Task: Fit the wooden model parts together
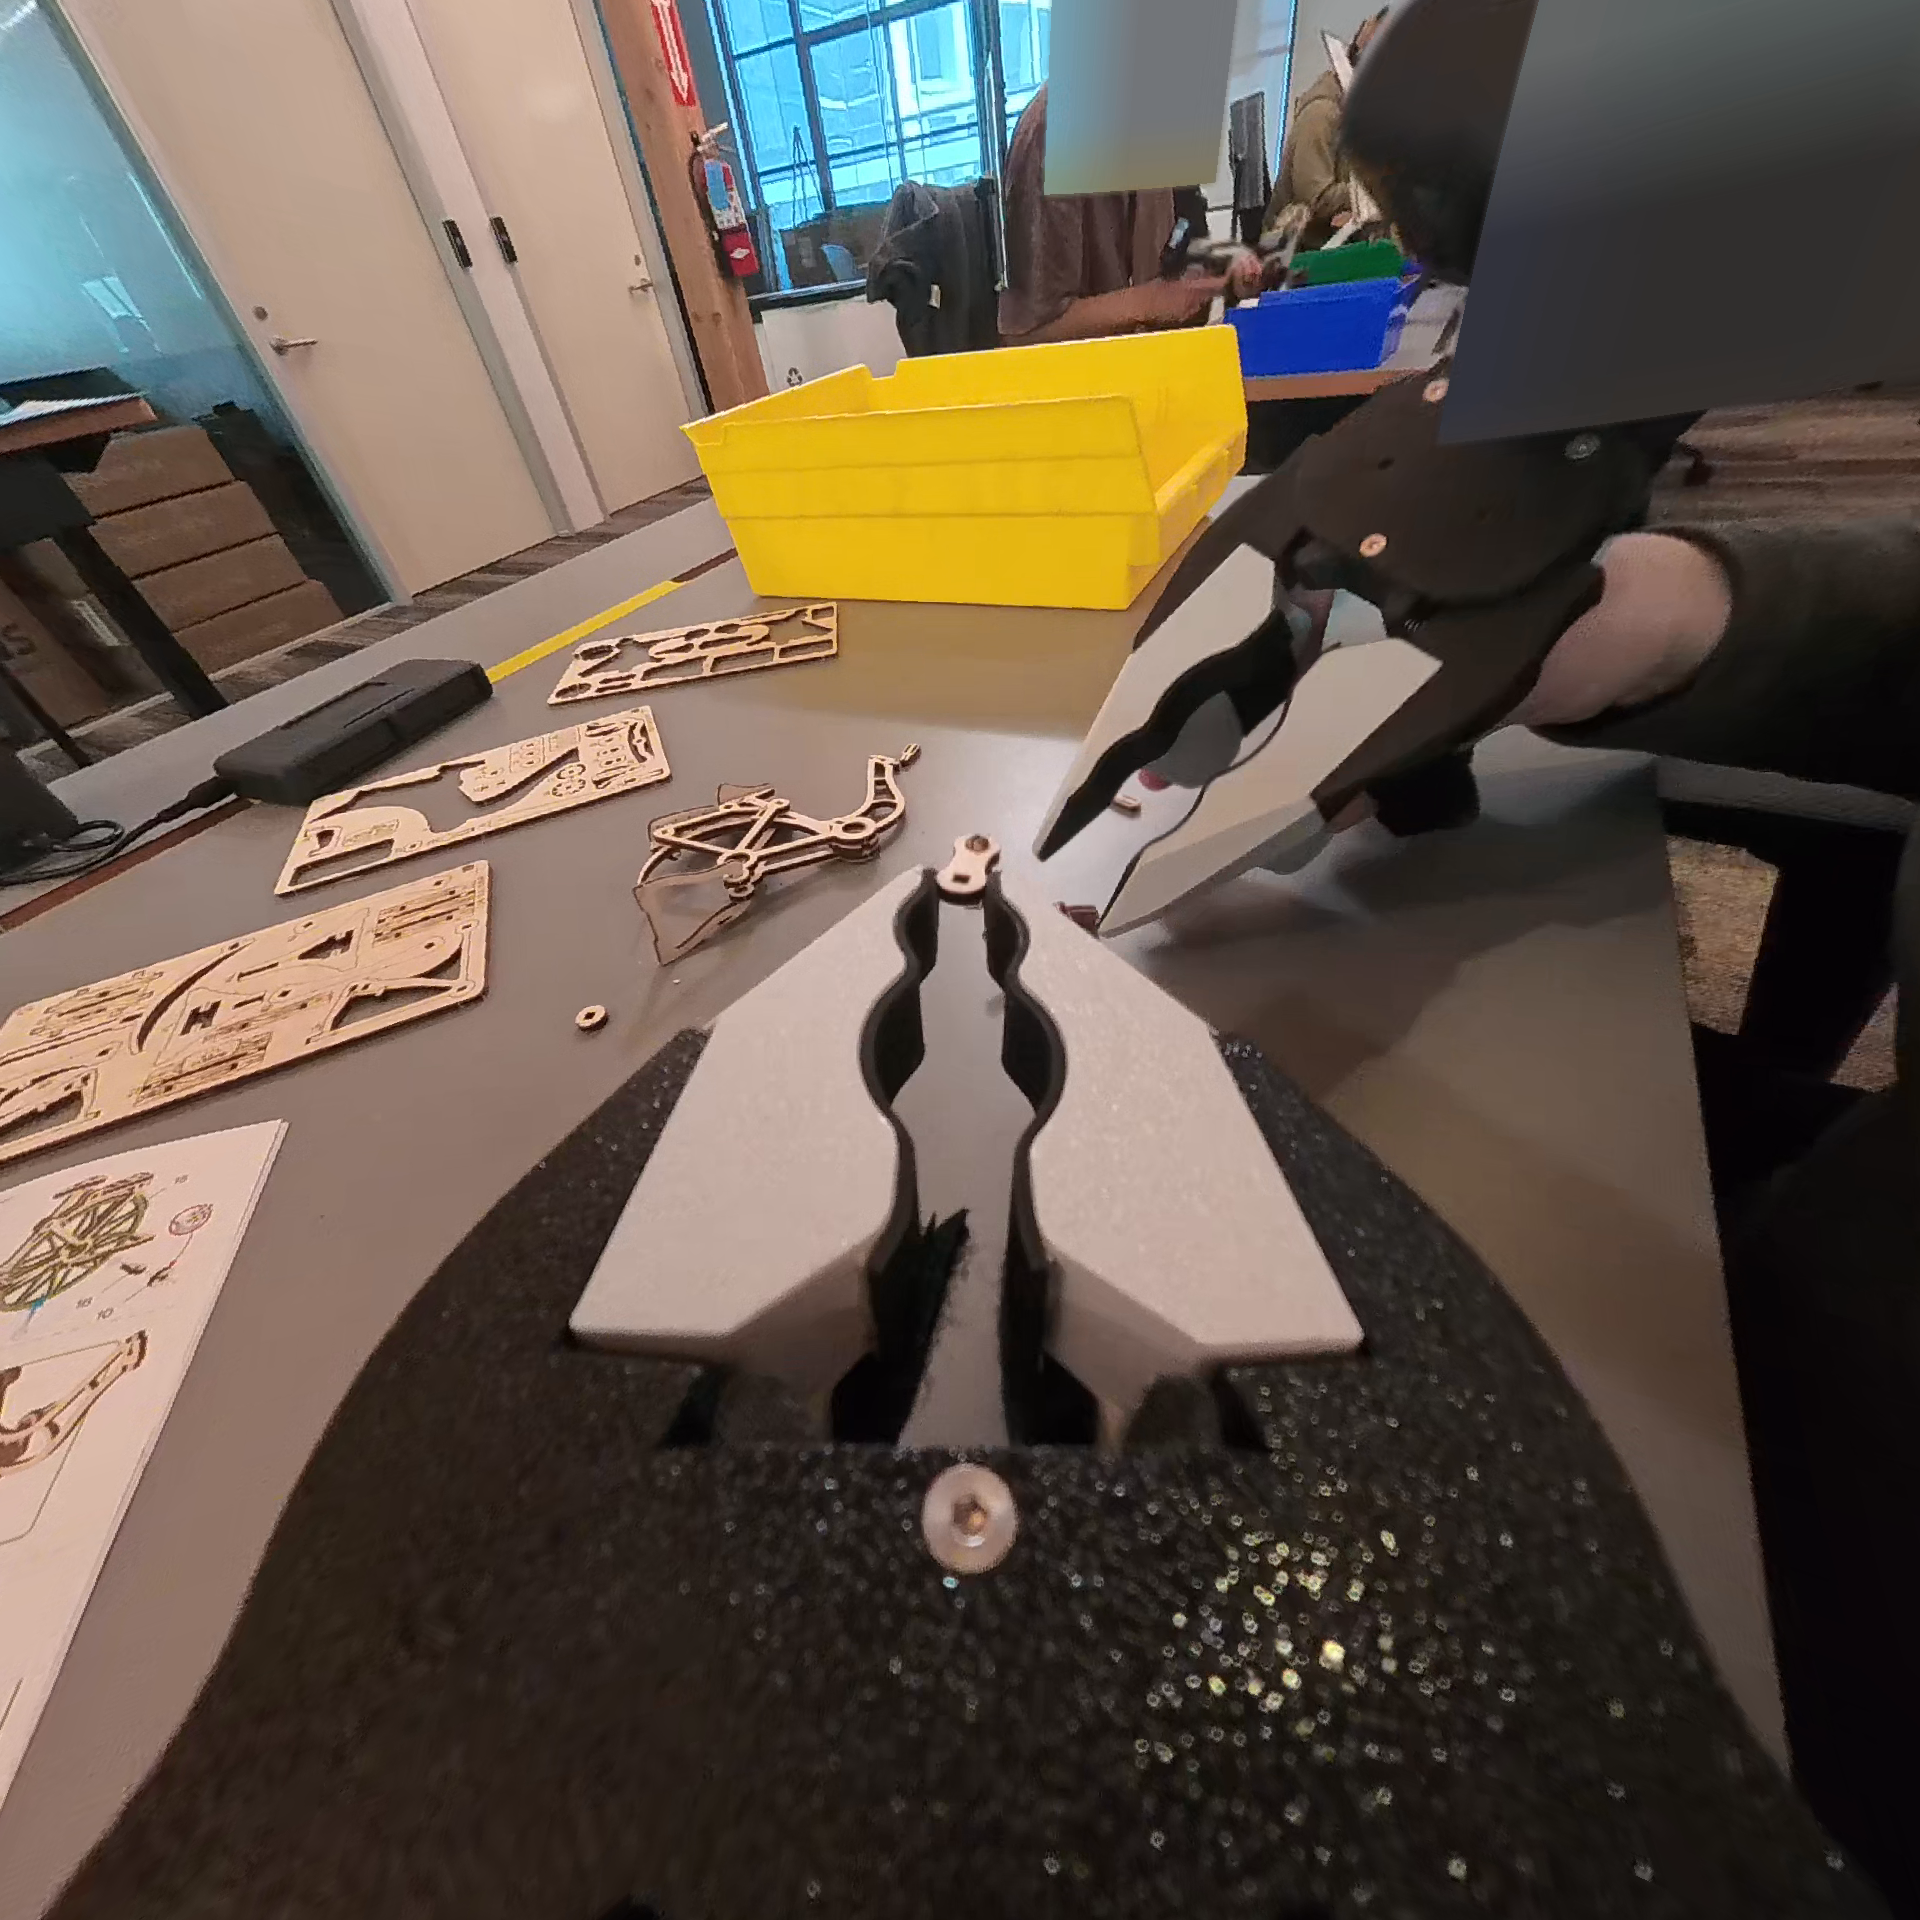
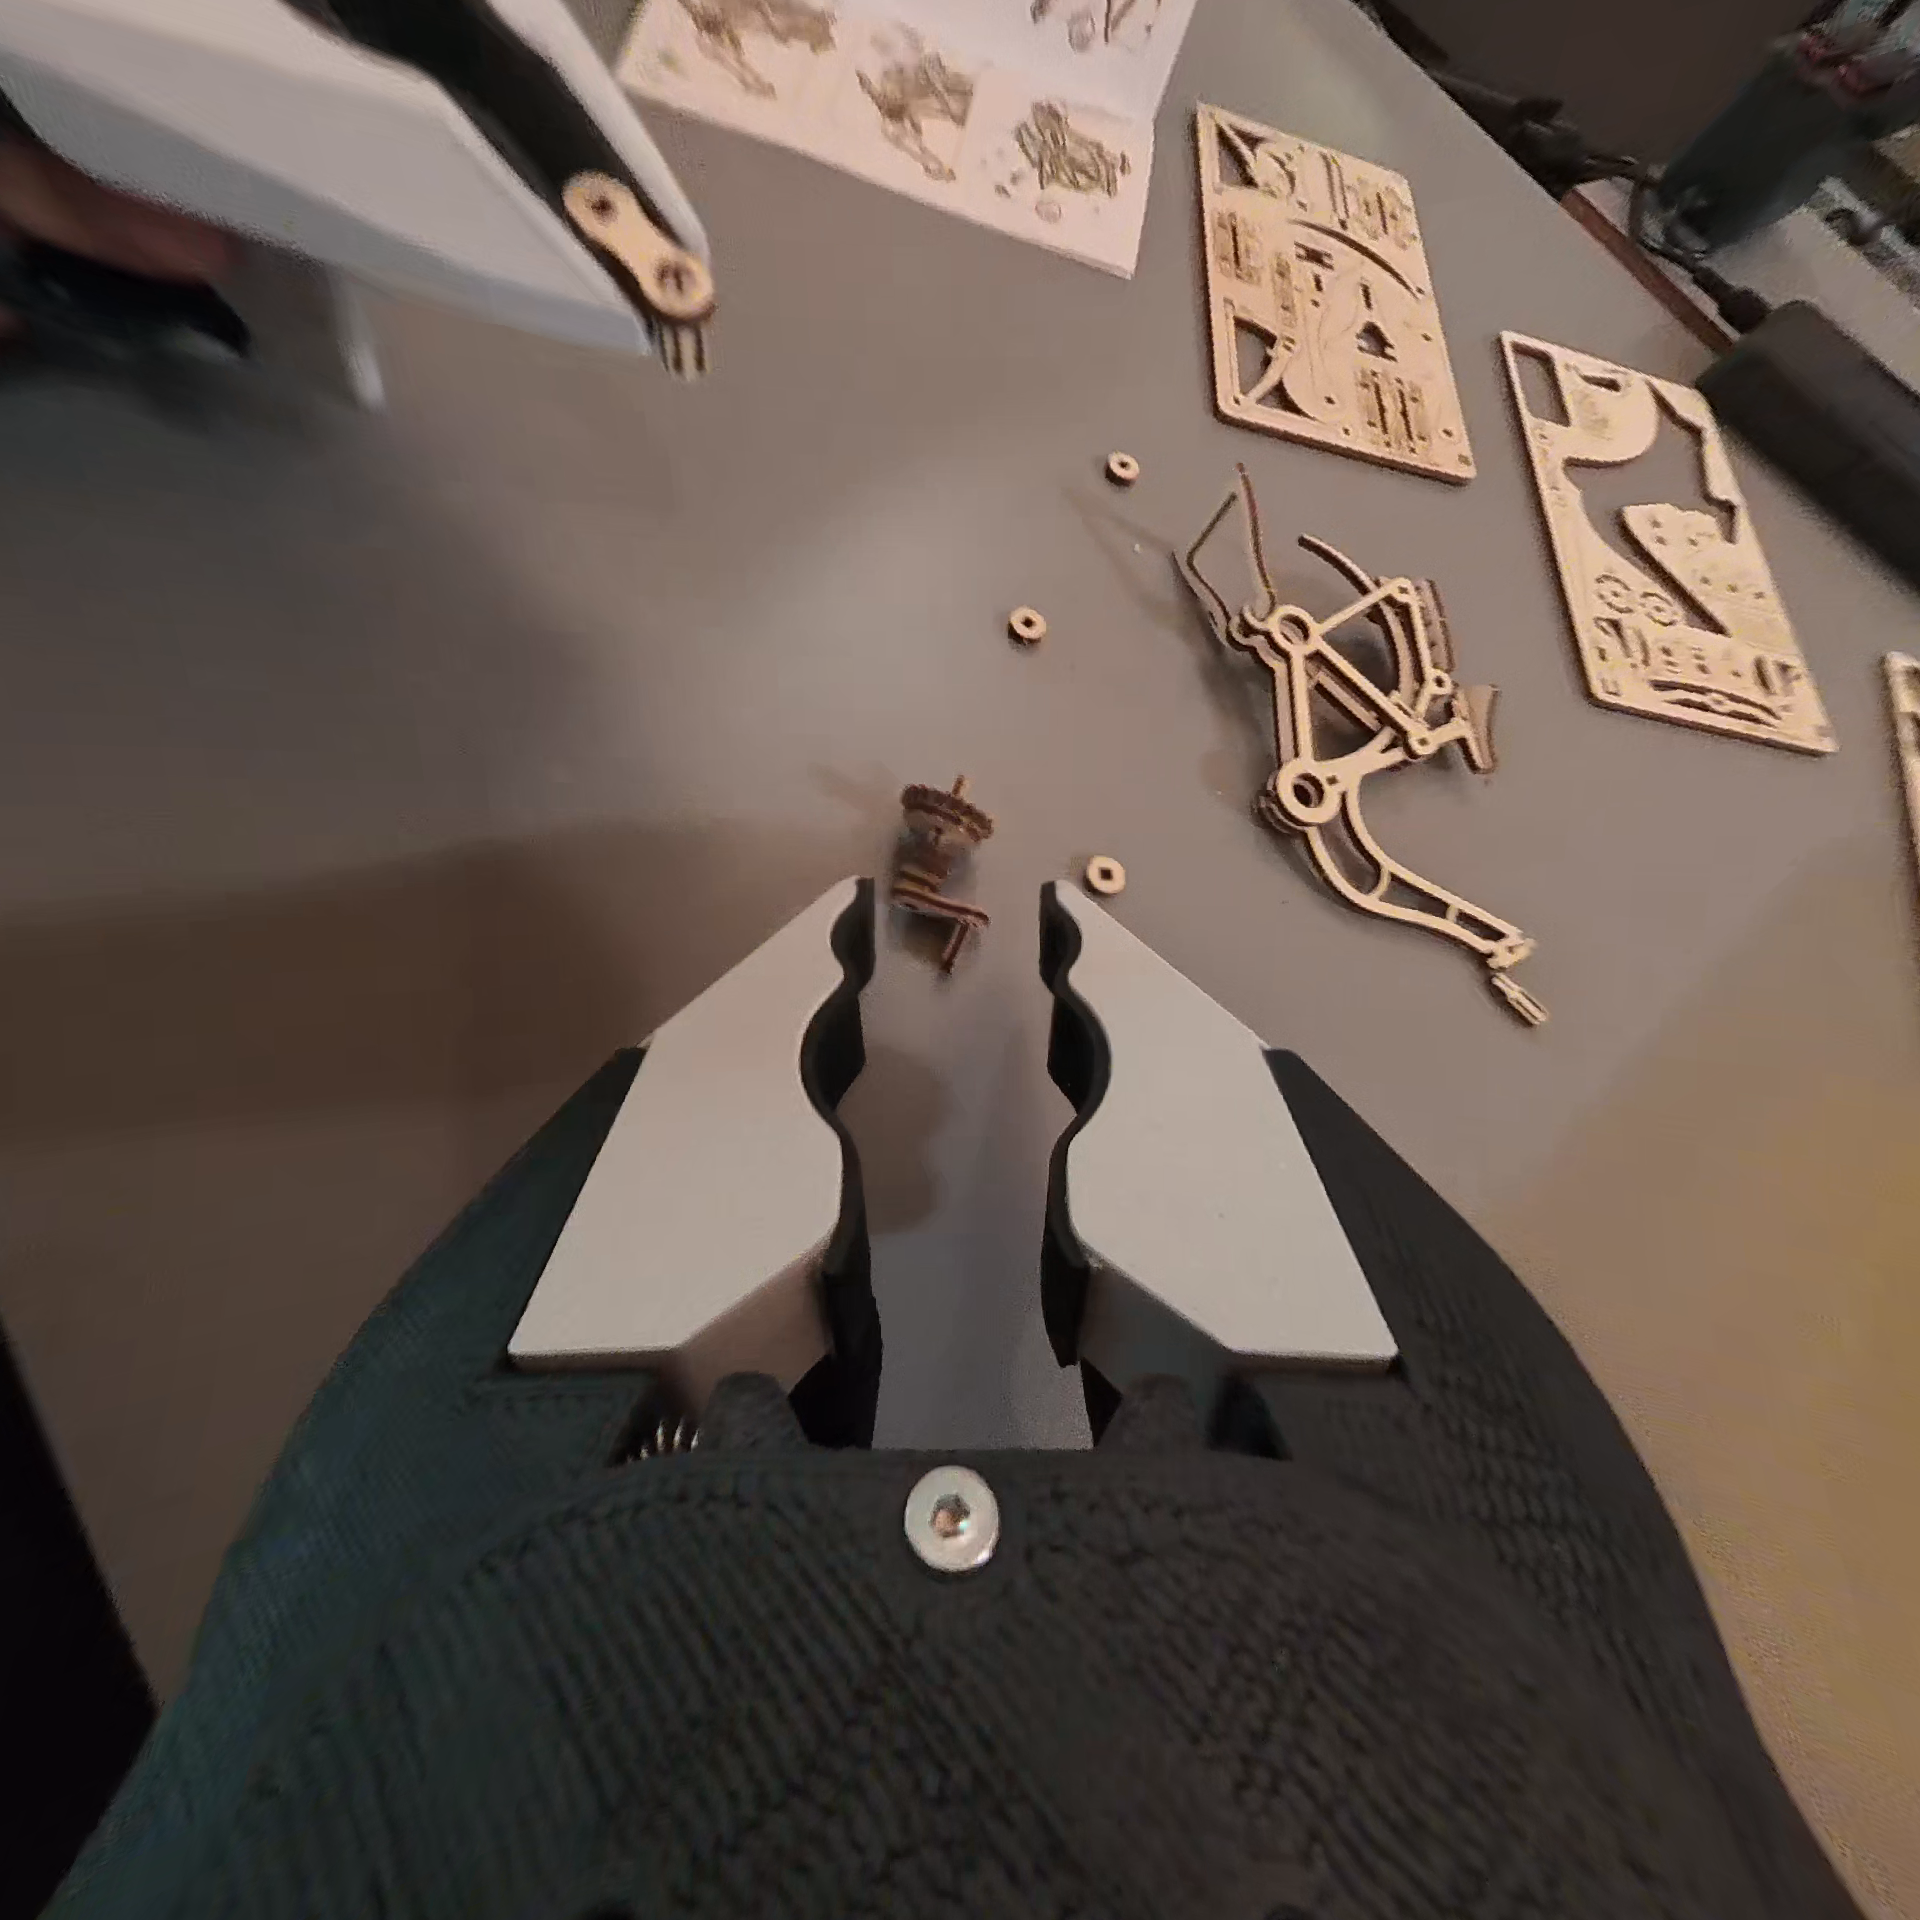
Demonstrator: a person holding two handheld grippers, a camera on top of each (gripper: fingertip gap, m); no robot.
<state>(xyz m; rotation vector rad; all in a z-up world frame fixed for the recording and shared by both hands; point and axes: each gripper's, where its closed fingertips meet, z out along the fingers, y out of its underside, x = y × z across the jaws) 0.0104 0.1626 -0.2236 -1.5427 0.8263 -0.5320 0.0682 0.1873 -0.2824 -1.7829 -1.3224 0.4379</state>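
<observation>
Left wrist view: the left gripper (image 1: pixel 966 883) is pinched on a small wooden link (image 1: pixel 968 864), a flat two-holed piece that sticks out past its tips above the grey table (image 1: pixel 1403 1018). Just to its right the right gripper (image 1: pixel 1075 883) points down at the table, jaws parted with nothing between them, held by a hand (image 1: pixel 1652 634) in a dark sleeve. Left of the link a half-built wooden model (image 1: pixel 769 842) lies on the table, with a loose washer (image 1: pixel 591 1017) nearer the camera. Farther left are three laser-cut sheets (image 1: pixel 249 997), an instruction page (image 1: pixel 94 1309) and a black case (image 1: pixel 353 727); behind stands a yellow bin (image 1: pixel 977 478).

In the right wrist view the right gripper (image 2: pixel 951 899) gapes moderately over a small gear assembly (image 2: pixel 940 868), which lies on the table (image 2: pixel 416 623) at the mouth of the jaws, close to the left fingertip; whether they touch I cannot tell. A washer (image 2: pixel 1103 873) sits beside the right fingertip, and two more washers (image 2: pixel 1027 624) lie farther out. The model (image 2: pixel 1361 758) lies to the right, apart from the gears. The left gripper (image 2: pixel 665 301) shows at upper left, clamping the link (image 2: pixel 636 244).
</observation>
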